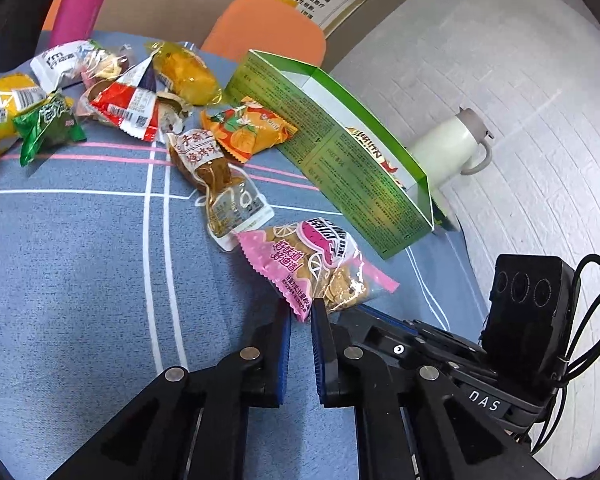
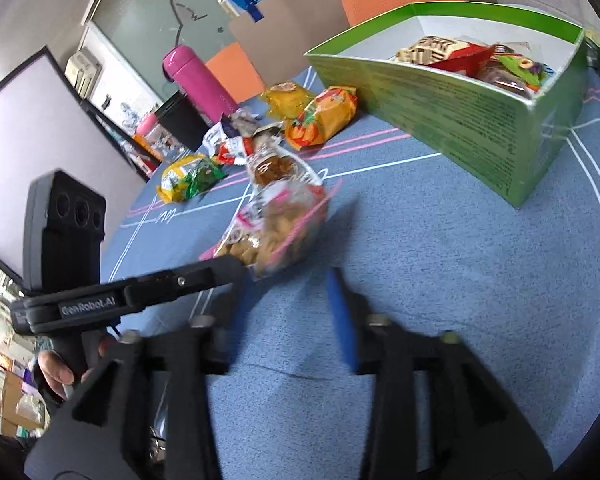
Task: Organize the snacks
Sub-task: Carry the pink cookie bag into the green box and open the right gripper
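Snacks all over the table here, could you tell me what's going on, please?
A person with a gripper in each hand is sorting snack packets into the green box. The left gripper has its jaws shut on the edge of the pink packet. The right gripper is open and holds nothing. Some snacks already lie in the box; others, such as the orange packet and brown packet, remain loose on the blue cloth.

Black left gripper (image 1: 301, 312) with blue-padded fingers (image 1: 285, 344), silver screws, white "DAS" marking, looped black cables.
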`<action>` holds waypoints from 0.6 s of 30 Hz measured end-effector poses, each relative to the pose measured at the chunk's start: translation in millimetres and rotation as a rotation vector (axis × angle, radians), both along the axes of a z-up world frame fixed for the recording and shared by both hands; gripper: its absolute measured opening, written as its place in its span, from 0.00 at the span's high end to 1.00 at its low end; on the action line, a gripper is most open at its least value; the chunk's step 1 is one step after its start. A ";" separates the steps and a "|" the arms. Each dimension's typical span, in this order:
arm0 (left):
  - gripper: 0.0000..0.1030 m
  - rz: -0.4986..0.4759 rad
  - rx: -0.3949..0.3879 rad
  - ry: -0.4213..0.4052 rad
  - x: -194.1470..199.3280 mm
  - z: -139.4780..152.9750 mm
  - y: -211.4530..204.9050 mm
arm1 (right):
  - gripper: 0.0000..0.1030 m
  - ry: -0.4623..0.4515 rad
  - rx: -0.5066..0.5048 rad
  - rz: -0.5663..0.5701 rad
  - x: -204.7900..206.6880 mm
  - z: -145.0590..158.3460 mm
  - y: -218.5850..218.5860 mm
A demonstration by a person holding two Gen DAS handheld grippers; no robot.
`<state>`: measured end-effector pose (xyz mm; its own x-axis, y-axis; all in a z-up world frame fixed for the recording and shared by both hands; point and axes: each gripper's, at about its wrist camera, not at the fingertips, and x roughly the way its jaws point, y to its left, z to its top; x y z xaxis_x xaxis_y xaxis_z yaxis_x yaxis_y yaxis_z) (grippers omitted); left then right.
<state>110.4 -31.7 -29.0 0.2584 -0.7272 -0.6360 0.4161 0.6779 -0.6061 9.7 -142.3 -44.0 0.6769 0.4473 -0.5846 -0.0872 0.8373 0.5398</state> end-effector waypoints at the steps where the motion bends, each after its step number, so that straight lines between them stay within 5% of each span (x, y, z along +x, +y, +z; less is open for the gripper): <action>1: 0.91 0.006 0.003 0.004 0.4 -1.9 1.9 | 0.48 -0.007 0.008 -0.007 -0.5 0.9 -1.9; 14: 0.91 0.022 0.031 0.035 -1.3 -18.4 13.2 | 0.47 -0.014 0.052 0.003 38.3 0.6 2.7; 16: 0.91 0.022 0.027 0.038 -1.2 -18.9 13.3 | 0.66 -0.016 0.095 0.032 41.1 -6.5 5.0; 18: 0.91 0.022 0.025 0.041 -0.9 -19.5 13.5 | 0.68 -0.031 0.077 0.033 36.1 -4.2 8.2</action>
